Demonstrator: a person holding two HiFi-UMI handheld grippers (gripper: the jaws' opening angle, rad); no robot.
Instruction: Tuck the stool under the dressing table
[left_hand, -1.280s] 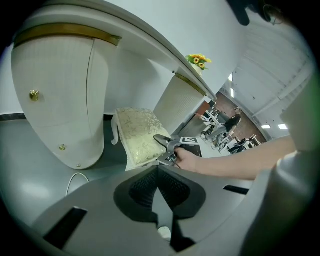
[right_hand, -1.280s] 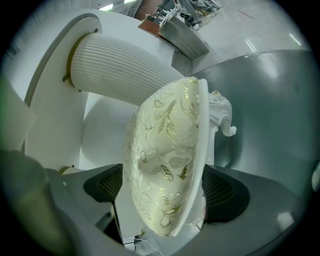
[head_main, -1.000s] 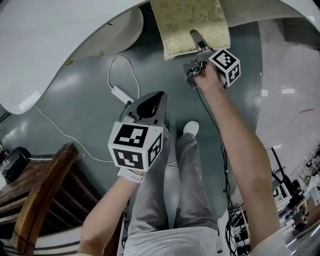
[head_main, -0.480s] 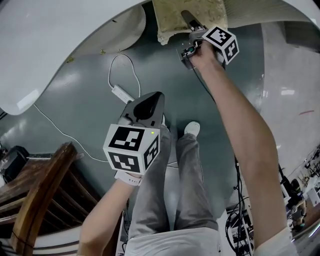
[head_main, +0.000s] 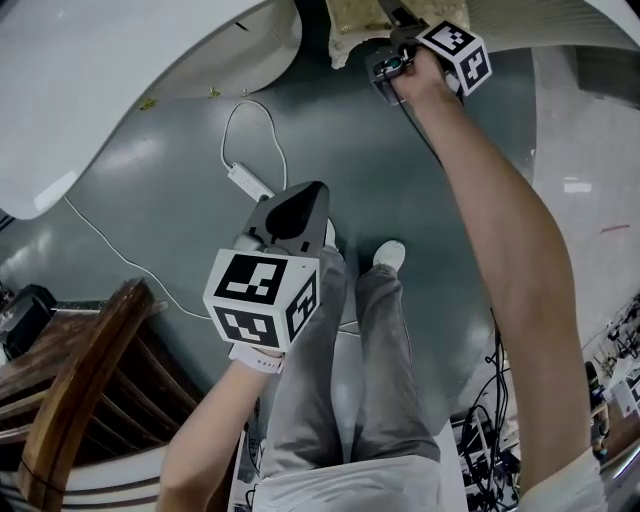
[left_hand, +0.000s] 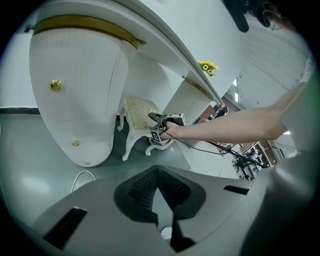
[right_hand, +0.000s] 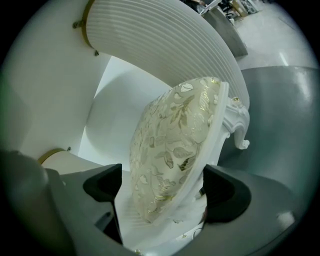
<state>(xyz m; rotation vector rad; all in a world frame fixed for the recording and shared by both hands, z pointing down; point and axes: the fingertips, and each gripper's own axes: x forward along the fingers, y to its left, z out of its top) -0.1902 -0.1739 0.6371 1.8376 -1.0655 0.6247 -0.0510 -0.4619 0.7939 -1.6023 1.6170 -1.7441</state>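
The stool (head_main: 352, 12) has a gold-patterned cushion and white carved legs; only its near edge shows past the white dressing table (head_main: 120, 80) at the top of the head view. My right gripper (head_main: 392, 15) is shut on that seat edge, arm stretched forward. In the right gripper view the cushion (right_hand: 175, 145) fills the space between the jaws of the right gripper (right_hand: 162, 200), with the table's ribbed white side (right_hand: 150, 40) close behind. The left gripper view shows the stool (left_hand: 137, 107) standing between the table's pedestals. My left gripper (head_main: 300, 200) hangs over the floor, shut and empty.
A white cable with an adapter (head_main: 245, 180) lies on the grey floor below the table edge. A dark wooden piece of furniture (head_main: 80, 370) stands at lower left. The person's legs and shoe (head_main: 385, 255) are in the middle, with cables (head_main: 480, 460) at lower right.
The right gripper and the stool have moved farther forward under the table, so less of the cushion shows. The left gripper has barely shifted.
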